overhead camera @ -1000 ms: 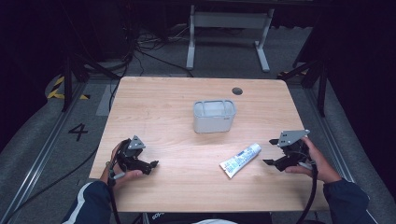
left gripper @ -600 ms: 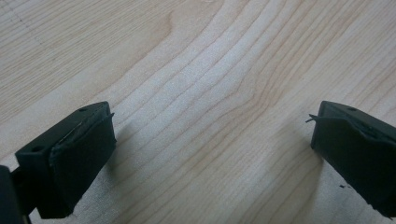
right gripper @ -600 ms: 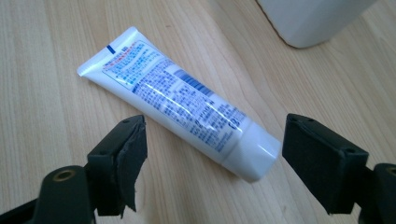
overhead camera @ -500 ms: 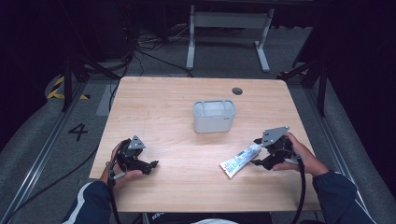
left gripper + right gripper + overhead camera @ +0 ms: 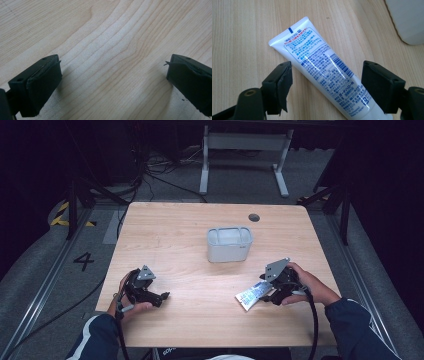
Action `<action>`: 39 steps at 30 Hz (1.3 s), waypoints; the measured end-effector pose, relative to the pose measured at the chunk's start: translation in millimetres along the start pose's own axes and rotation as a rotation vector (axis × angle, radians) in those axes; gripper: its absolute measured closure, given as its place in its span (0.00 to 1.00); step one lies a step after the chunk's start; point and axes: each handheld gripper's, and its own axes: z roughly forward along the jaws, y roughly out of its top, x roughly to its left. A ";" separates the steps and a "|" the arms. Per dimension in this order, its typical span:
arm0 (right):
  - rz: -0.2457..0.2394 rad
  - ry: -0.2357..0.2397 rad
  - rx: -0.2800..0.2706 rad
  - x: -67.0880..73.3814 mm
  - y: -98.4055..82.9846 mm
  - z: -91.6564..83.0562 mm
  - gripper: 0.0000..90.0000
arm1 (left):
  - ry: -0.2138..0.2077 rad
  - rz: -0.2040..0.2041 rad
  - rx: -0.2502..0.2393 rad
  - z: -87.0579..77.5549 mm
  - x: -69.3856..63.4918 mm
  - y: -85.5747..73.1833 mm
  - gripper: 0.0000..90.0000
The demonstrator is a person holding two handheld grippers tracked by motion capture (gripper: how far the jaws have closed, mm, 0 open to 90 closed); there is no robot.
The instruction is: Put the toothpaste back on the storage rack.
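surface (image 5: 190,250): pale wood, seen from the high view, with a small dark round spot (image 5: 254,217) near the far edge

container (image 5: 229,244): grey-white, rounded corners, standing upright around the middle of the surface, a bit toward the far side

tube (image 5: 324,71): white, blue and red print plus a barcode, lying flat on the surface toward the near right, well apart from the container; crimped flat end points away from the right hand-held gripper in that gripper's own view

right hand-held gripper (image 5: 325,86): jaws spread wide, one on each side of the tube, neither pad touching it as far as I can tell; the person's right hand (image 5: 310,285) holds it low over the tube

left hand-held gripper (image 5: 113,75): jaws wide apart too, just bare wood grain between them; it sits at the near left of the surface in the person's left hand (image 5: 127,295)
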 end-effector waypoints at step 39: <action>-0.173 0.090 0.228 2.0 33.7 42.8 0.35 | 0.000 0.000 0.000 0.0 0.0 0.0 0.00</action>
